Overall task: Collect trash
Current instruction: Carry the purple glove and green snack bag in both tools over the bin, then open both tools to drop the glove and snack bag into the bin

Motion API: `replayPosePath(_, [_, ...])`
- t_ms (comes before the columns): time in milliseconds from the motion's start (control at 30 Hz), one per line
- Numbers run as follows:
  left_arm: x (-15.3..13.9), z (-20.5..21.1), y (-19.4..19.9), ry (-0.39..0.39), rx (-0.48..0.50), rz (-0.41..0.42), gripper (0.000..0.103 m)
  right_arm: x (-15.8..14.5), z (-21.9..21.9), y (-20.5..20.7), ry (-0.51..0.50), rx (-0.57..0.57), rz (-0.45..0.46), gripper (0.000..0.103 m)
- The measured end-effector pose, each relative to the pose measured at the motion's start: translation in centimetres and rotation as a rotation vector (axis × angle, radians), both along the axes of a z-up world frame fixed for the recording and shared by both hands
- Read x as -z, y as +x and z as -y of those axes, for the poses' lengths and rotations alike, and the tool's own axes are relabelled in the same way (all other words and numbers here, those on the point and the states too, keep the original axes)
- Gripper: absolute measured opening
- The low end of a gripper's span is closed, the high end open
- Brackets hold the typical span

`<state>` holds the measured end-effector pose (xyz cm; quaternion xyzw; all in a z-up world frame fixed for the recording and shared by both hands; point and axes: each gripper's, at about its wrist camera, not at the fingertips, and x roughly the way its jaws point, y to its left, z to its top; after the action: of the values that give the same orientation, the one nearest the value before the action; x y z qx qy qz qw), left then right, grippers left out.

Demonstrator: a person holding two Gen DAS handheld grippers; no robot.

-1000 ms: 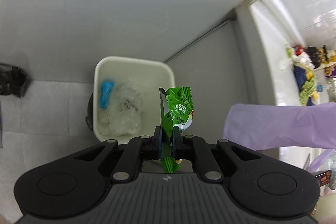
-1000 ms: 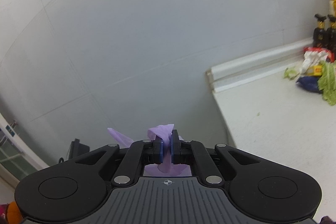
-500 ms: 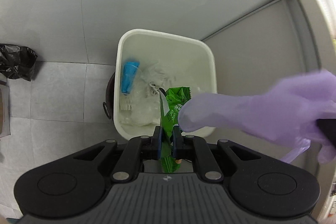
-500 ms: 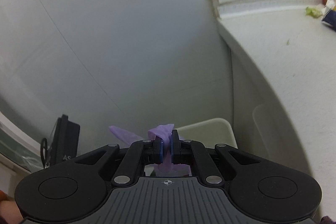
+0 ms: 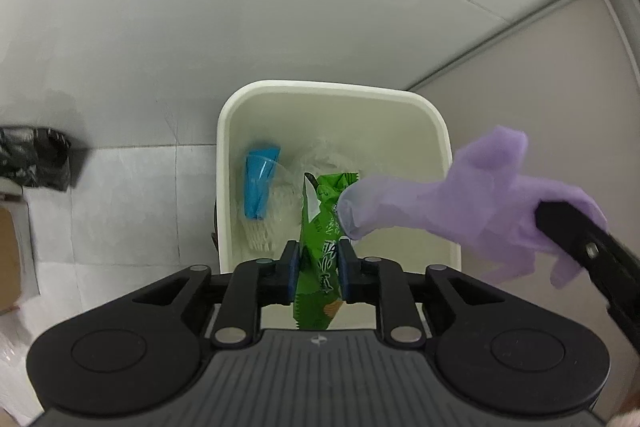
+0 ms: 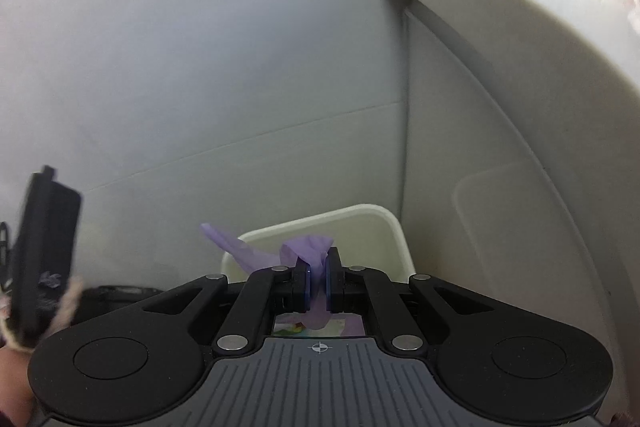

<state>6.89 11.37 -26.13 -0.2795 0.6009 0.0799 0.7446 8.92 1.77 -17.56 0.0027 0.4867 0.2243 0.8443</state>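
Observation:
A white trash bin (image 5: 332,87) stands on the floor against the wall, right under both grippers. My left gripper (image 5: 319,259) hangs over its near rim. Its jaws are opening, and a green snack wrapper (image 5: 324,227) stands loosely between the parted pads. My right gripper (image 6: 317,279) is shut on a limp purple glove (image 6: 308,247) above the bin (image 6: 360,215). In the left wrist view the glove (image 5: 460,203) dangles over the bin's right side, with its tip in front of the wrapper.
Inside the bin lie a blue cup (image 5: 260,183) and crumpled clear plastic (image 5: 320,155). A black bag (image 5: 36,159) and a cardboard box (image 5: 10,259) sit on the floor at the left. A white counter (image 6: 520,7) and its cabinet side rise to the right of the bin.
Both grippers have come down toward the bin, which looks larger now. The left jaws have parted around the wrapper. The purple glove has swung in over the bin.

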Motion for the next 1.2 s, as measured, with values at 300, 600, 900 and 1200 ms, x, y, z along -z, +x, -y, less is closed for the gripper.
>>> replayPosePath(300, [-0.4,1.3,0.4,0.066,0.125,-0.005,0.052,2.0,-0.4,1.9,-0.002,0.007,-0.065,0.027])
replayPosePath(600, [-0.9,1.7,0.6,0.083,0.146,-0.016,0.08,1.8,0.2,2.1,0.019,0.009,-0.062,0.059])
replayPosePath(900, [-1.9,2.4,0.4,0.102,0.16,-0.005,0.09,0.6,0.8,2.0,0.032,-0.006,-0.054,0.074])
replayPosePath(1200, [-4.2,2.5,-1.1,0.114,0.188,0.022,0.097,-2.1,1.1,0.4,0.052,-0.041,-0.039,0.083])
